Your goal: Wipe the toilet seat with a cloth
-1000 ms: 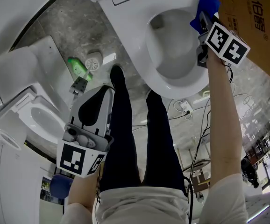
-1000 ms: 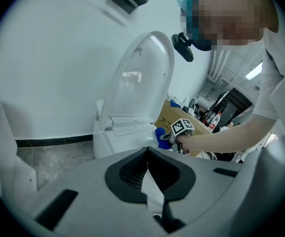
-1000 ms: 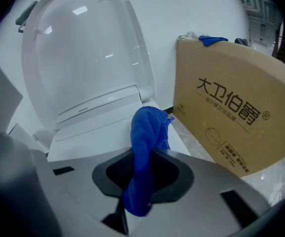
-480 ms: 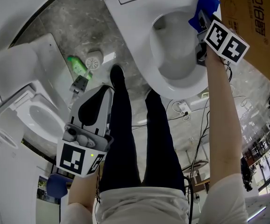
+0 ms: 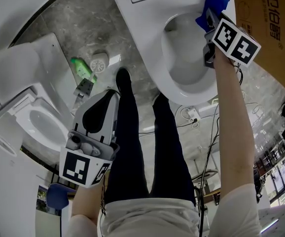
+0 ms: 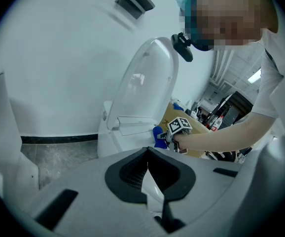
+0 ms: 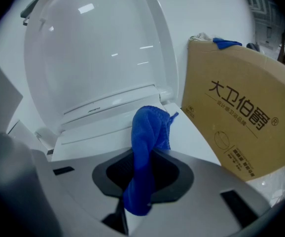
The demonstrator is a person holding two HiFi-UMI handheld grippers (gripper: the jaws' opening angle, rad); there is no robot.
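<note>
A white toilet seat (image 5: 155, 58) lay bare beside a cardboard box (image 5: 273, 19). The right hand-held gripper (image 5: 210, 19) clamped a blue cloth (image 5: 214, 3) at the seat's rear corner; the left hand-held gripper (image 5: 108, 102), closed and empty, hung well apart.

The blue cloth (image 5: 214, 4), bunched and pinched in the jaws of the right gripper (image 5: 207, 19), rests on the white toilet seat (image 5: 145, 48) at its far right rim, near the upright lid (image 7: 98, 48).

Fuzzy blue cloth (image 7: 150, 132), glossy white toilet seat (image 5: 150, 58), matt cardboard box (image 7: 241, 117).
</note>
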